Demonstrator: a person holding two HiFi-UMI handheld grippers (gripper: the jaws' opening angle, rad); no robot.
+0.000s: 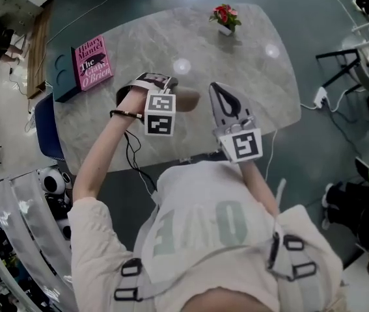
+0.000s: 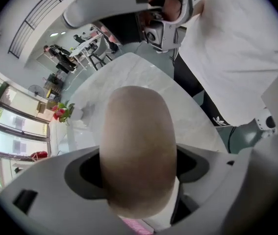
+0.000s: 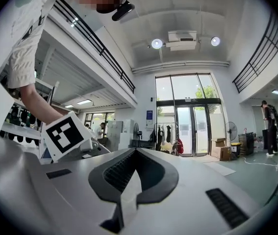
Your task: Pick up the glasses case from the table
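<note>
Your left gripper (image 1: 168, 86) pinched the glasses case (image 2: 136, 151), a smooth, tan-brown oblong with a rounded, domed end. It filled the gap between the jaws and stuck out beyond them over the grey marble table (image 1: 249, 77). Your left arm reached forward over the table's near edge. Your right gripper (image 1: 218, 90) pointed away from you just beside it, jaws pressed together on nothing.

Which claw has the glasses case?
The left claw, shut on the brown glasses case; the right claw is shut and empty.
</note>
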